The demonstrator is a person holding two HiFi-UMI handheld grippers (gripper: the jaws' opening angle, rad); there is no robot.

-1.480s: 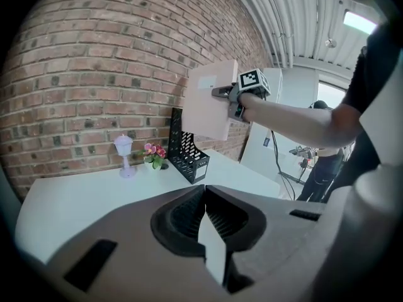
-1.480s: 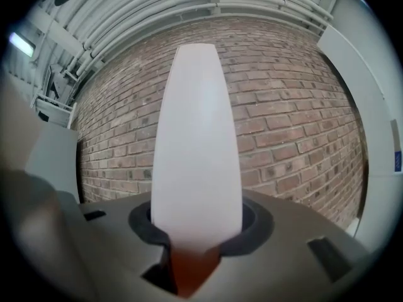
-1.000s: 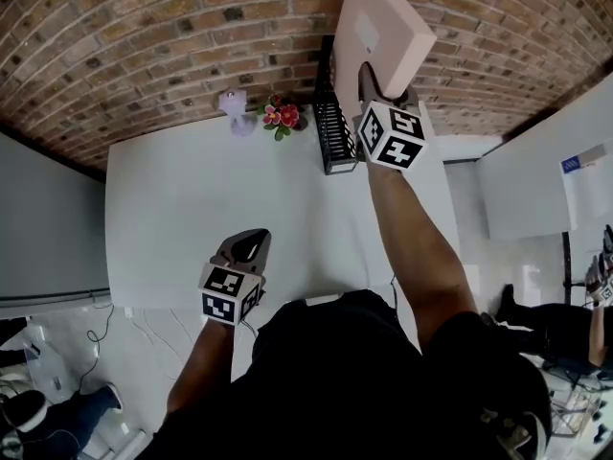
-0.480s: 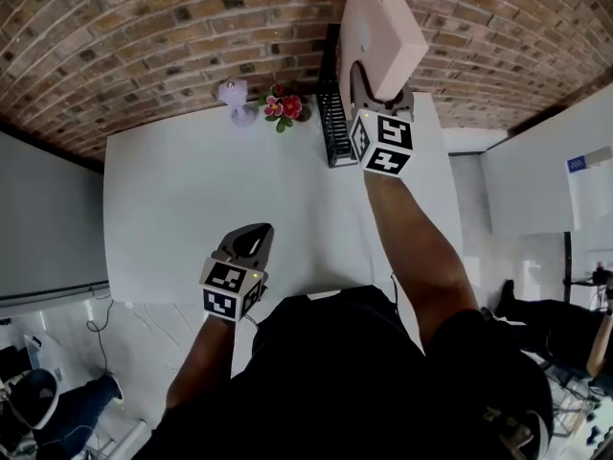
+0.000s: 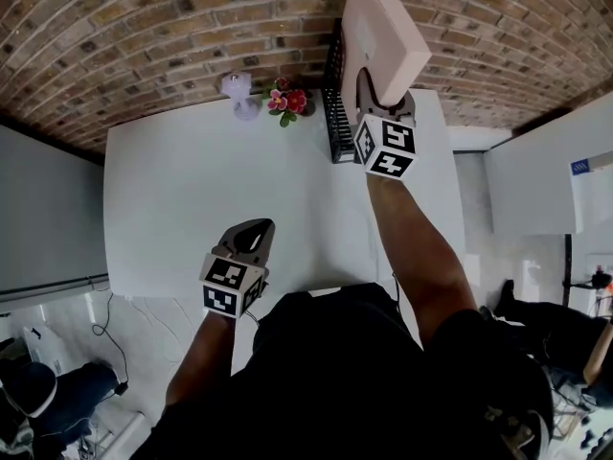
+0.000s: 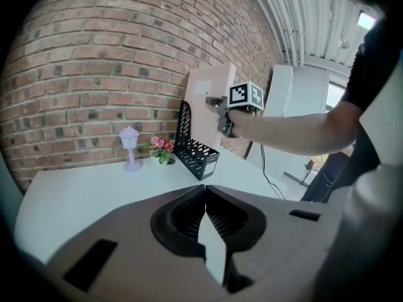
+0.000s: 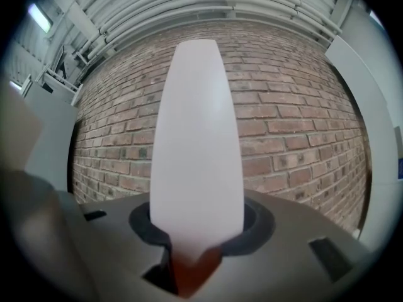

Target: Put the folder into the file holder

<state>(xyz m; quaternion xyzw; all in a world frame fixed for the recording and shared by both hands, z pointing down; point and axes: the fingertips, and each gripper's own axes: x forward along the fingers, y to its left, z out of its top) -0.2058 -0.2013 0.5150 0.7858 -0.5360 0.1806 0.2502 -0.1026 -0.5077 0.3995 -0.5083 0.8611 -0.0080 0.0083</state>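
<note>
A thick pale pink folder (image 5: 383,27) stands upright in the air, held by its lower edge in my right gripper (image 5: 381,94). The jaws have just been closing on it. It hovers just right of and above the black mesh file holder (image 5: 335,113) at the table's back edge. In the right gripper view the folder (image 7: 196,150) fills the middle, pinched in the right gripper (image 7: 195,257). The left gripper view shows the file holder (image 6: 196,150) and the folder (image 6: 208,102) beside it. My left gripper (image 5: 251,233) rests shut and empty near the front edge.
The white table (image 5: 192,209) backs onto a brick wall. A small lilac lamp figurine (image 5: 241,94) and a bunch of pink flowers (image 5: 289,101) stand left of the file holder. A white cabinet (image 5: 536,180) is to the right.
My right gripper and the folder have sunk a little, closer to the file holder. The left gripper has stayed where it was.
</note>
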